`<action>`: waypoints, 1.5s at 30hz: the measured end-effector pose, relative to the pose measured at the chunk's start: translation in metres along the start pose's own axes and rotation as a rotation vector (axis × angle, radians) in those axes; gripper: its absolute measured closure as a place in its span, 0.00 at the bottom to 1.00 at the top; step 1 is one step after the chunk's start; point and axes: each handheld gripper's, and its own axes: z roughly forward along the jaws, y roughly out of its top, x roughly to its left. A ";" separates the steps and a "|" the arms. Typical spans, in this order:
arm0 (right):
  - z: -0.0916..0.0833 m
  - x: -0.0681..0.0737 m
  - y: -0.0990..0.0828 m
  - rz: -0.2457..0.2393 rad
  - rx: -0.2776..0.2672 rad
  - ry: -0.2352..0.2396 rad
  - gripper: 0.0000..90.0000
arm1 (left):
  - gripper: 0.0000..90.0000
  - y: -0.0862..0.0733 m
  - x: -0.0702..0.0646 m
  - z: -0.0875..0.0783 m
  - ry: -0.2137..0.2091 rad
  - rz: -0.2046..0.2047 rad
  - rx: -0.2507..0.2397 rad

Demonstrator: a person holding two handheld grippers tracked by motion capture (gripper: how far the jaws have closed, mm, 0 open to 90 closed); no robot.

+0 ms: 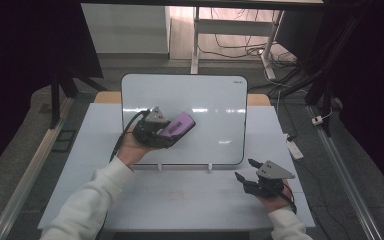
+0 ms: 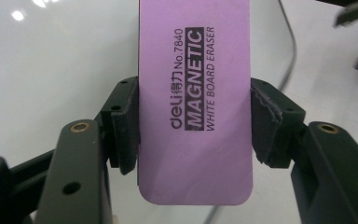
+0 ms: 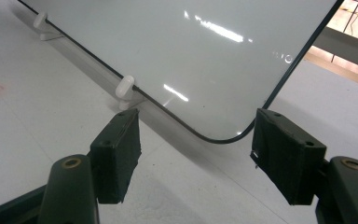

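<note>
One eraser (image 2: 195,107), one whiteboard (image 1: 215,100), two grippers

Pale table (image 1: 195,200) under all; faint red mark (image 1: 176,194) on top. Cables (image 1: 240,50) on floor behind. White plug strip (image 1: 295,148) at table's right edge.

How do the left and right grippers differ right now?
The left gripper is shut on the purple eraser; the right gripper is open with nothing between its jaws. In the high view the left gripper is held over the whiteboard, while the right sits off the board's near right corner, over the table. Both have black jaws and a grey three-cornered plate on top.
</note>
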 end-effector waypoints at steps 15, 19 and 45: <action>0.001 0.015 0.008 -0.112 -0.007 0.015 0.35 | 0.46 -0.036 -0.021 -0.001 -0.121 -0.036 0.010; 0.002 0.022 0.011 -0.158 -0.010 0.016 0.35 | 0.46 -0.037 -0.027 0.004 -0.138 -0.023 0.027; 0.002 0.048 0.024 -0.334 -0.008 0.023 0.37 | 0.46 -0.034 -0.051 0.037 -0.292 -0.011 0.096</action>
